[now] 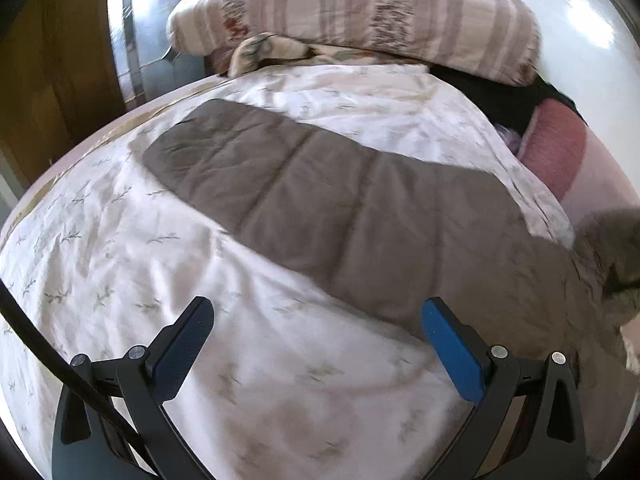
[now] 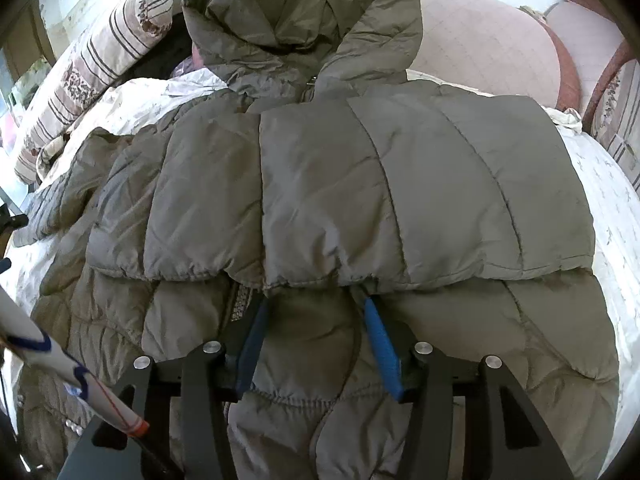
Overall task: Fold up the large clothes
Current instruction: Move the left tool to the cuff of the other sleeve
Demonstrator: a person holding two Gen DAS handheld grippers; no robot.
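Note:
A large olive-grey quilted hooded jacket (image 2: 360,184) lies on the bed, one sleeve folded across its chest, the hood (image 2: 304,16) at the far end. My right gripper (image 2: 316,304) is open low over the jacket's front, fingertips tucked under the folded sleeve's edge, with padded fabric bulging between the jaws. In the left wrist view the other sleeve (image 1: 320,196) stretches out flat across the white bedsheet. My left gripper (image 1: 318,320) is wide open and empty above the sheet, its right finger (image 1: 448,352) just short of the sleeve's near edge.
White floral bedsheet (image 1: 120,264) covers the bed. A striped pillow (image 1: 360,12) lies at the head, also in the right wrist view (image 2: 92,68). A pink cushion (image 1: 556,148) and pink headboard padding (image 2: 480,40) sit beside. A wooden wardrobe (image 1: 52,80) stands left.

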